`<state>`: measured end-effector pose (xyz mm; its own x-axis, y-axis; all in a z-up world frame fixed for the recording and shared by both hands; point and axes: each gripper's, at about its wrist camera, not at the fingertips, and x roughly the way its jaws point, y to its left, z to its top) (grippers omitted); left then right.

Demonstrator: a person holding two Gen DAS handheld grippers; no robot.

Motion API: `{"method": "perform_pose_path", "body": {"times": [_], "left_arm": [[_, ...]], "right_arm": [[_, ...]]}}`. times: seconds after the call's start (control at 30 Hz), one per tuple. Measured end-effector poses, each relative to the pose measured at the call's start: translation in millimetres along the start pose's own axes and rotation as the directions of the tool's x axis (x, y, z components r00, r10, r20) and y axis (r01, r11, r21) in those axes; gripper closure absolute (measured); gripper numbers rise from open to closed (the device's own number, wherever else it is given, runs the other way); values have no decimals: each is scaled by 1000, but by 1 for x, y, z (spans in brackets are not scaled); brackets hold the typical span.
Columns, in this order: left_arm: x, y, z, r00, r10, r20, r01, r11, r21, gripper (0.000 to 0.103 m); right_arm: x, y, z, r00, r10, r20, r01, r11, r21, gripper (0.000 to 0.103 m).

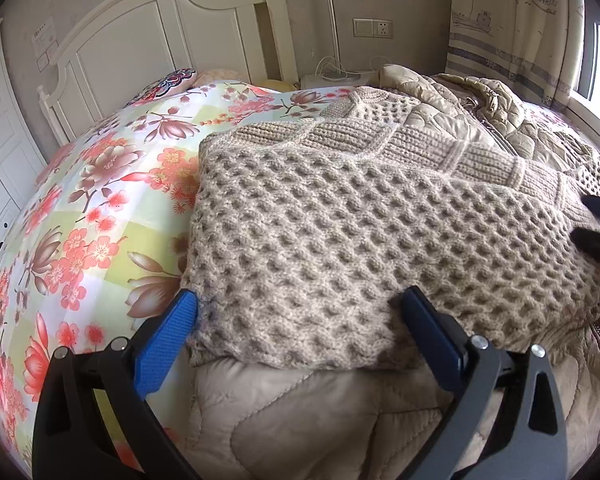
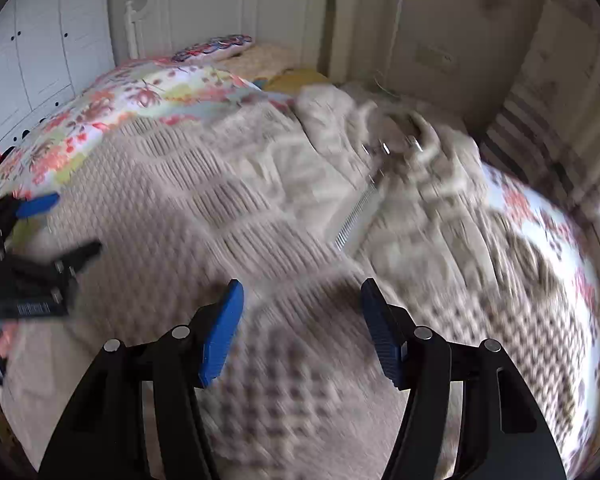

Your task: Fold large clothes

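Note:
A beige honeycomb-knit sweater (image 1: 340,220) lies folded on a beige quilted jacket (image 1: 300,408) on the bed. My left gripper (image 1: 300,296) stands wide open at the sweater's near edge. Its left blue pad touches the sweater's near left corner and the right finger lies over the knit. In the blurred right wrist view, my right gripper (image 2: 302,286) is open above the sweater (image 2: 180,220), with nothing pinched between its pads. The left gripper (image 2: 77,223) shows at that view's left edge, and the right gripper (image 1: 580,219) at the left wrist view's right edge.
A floral bedspread (image 1: 100,200) covers the bed, with a white headboard (image 1: 140,40) behind. The jacket (image 2: 400,184) spreads toward the far right, zipper showing. White wardrobe doors (image 2: 32,60) stand at the left, a curtain (image 1: 512,32) and window at the right.

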<state>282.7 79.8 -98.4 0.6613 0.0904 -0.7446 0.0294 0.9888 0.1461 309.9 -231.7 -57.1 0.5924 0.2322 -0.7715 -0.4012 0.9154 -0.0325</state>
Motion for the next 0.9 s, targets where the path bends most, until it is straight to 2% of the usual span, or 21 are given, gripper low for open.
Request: {"method": "perform_pose_path", "body": {"times": [0.03,0.1,0.17,0.27,0.4,0.47,0.53,0.6,0.63,0.7,0.8,0.87,0.9], "left_arm": [[0,0,0,1000,2,-1,-2,1000,1,2],[1,0,1,1000,5,-2,-5,1000,3,2],[1,0,1,1000,5,-3,-5,1000,4,2],[1,1,2,1000,1,-2,-1,1000,3,2],[-5,2,2,1000,-1,17,1,1000,-6,2],[-13,0,0,999,11,36,-11,1000,-4,2],[-19,2,0,999,-11,38,12,1000,-13,2],[-16,4,2,999,-41,-2,41,999,-22,2],[-13,3,5,998,-42,-41,42,999,-9,2],[-18,1,21,997,-25,-71,29,999,43,2],[-45,5,65,996,-88,23,86,995,50,2],[-49,4,104,983,-180,39,179,983,35,2],[-44,3,127,968,-247,41,247,969,10,2]], "right_arm": [[2,-6,-11,1000,3,-6,-3,1000,12,41],[2,-14,-25,998,37,43,-38,999,21,39],[3,-19,-27,997,56,55,-59,997,48,37],[6,-13,-26,998,33,60,-35,999,26,34],[5,-20,-27,996,68,63,-71,996,49,34],[-3,-18,-27,997,45,62,-48,998,44,35],[-22,-17,-29,995,2,104,-7,999,50,33],[-32,-23,-37,993,-16,118,8,998,62,33],[-28,-28,-42,996,-15,88,9,998,69,33],[-15,-37,-53,999,25,30,-28,997,76,30],[-32,-49,-43,996,92,18,-93,992,82,31],[-51,-60,-28,989,132,69,-137,988,67,31],[-58,-69,-17,986,137,95,-143,988,62,31]]}}
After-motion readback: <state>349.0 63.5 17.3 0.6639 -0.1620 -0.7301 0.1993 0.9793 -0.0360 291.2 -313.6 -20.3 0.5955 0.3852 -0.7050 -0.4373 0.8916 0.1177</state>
